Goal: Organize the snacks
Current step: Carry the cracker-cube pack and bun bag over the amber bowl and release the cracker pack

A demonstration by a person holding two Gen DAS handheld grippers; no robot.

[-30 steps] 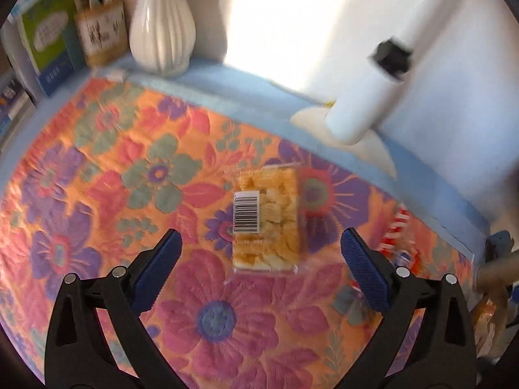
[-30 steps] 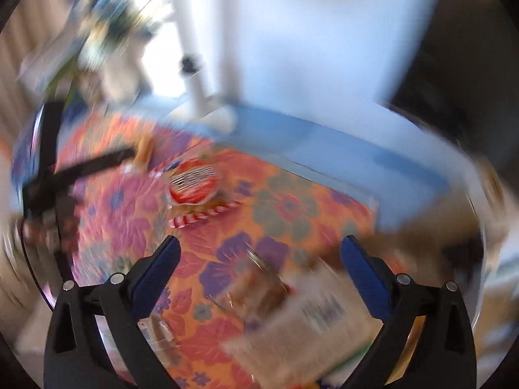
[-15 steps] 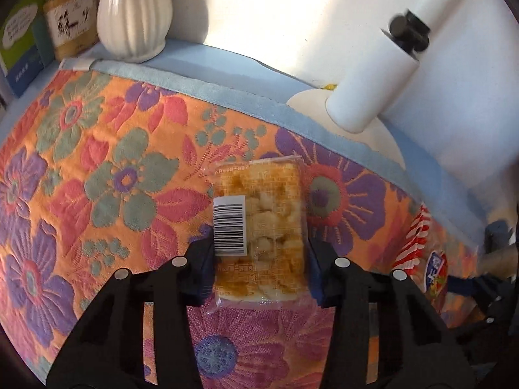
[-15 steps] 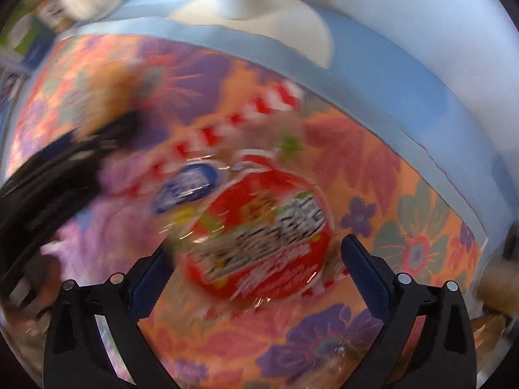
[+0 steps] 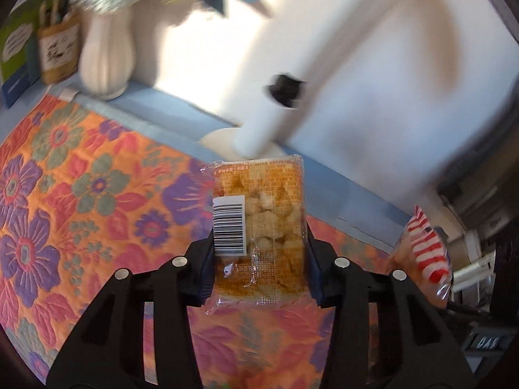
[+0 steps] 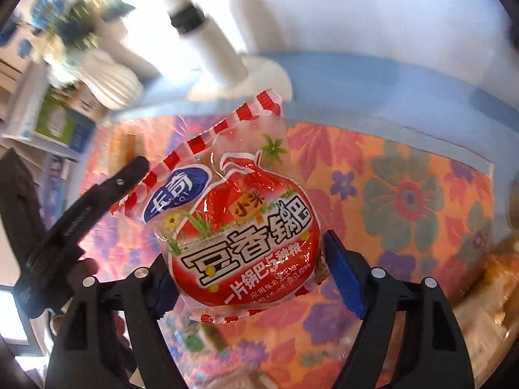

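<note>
The left gripper (image 5: 259, 259) pinches an orange cracker packet (image 5: 259, 223) by its long sides, lifted clear above the floral tablecloth (image 5: 81, 194). The right gripper (image 6: 246, 265) clamps a red rice-crust snack bag (image 6: 240, 233) likewise, probably for carrying both to sort. A white ribbed vase (image 5: 107, 61) stands at the table's far edge against a sunlit wall.

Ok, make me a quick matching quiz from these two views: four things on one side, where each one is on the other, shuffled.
1. orange snack pack
2. red snack pack
3. white vase
4. floral cloth

A. covers the table
B. in the right gripper
C. back left by the wall
D. in the left gripper

Pairs: 1-D, 2-B, 3-C, 4-A
</note>
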